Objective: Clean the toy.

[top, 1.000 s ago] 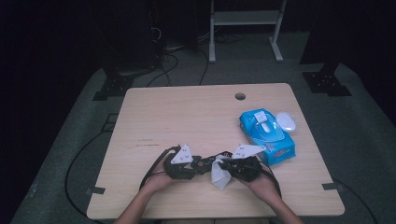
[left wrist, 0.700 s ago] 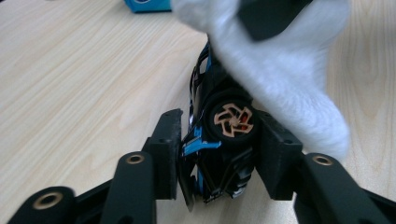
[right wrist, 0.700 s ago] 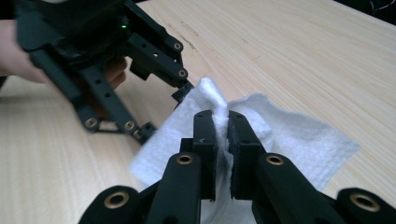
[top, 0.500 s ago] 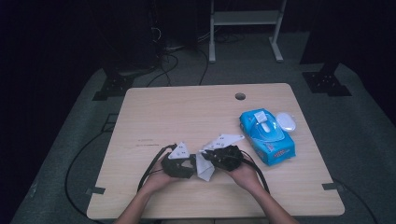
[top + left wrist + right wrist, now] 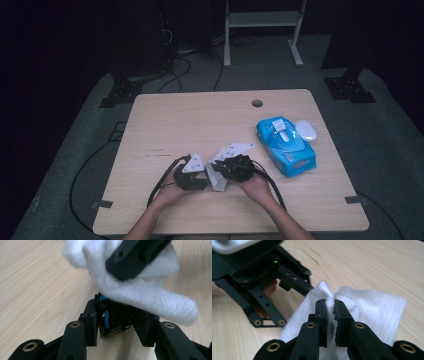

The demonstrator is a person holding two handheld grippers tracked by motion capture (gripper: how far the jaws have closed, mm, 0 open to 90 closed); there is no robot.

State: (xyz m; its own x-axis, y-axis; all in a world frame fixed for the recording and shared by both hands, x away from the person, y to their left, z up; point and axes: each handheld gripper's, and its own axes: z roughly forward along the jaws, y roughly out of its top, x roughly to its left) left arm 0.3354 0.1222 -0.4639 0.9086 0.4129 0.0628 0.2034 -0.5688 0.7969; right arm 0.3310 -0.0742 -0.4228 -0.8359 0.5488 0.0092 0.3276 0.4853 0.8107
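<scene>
The right tool (image 5: 331, 305) pinches a white wipe (image 5: 372, 307) above the bench (image 5: 200, 120); the left tool (image 5: 117, 322), just closing, stands slightly spread beneath it.

Wipe pack (image 5: 286, 145) right of wipe (image 5: 216, 176)

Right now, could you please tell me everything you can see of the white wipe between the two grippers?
The white wipe is a soft, fuzzy, crumpled sheet that looks like cloth or thick tissue. The right gripper is shut on a pinched fold of it, and the rest drapes down towards the wooden table. In the high view it hangs between both hands near the table's front edge. The left gripper sits just below a hanging flap; whether it grips the wipe is hidden.
</scene>
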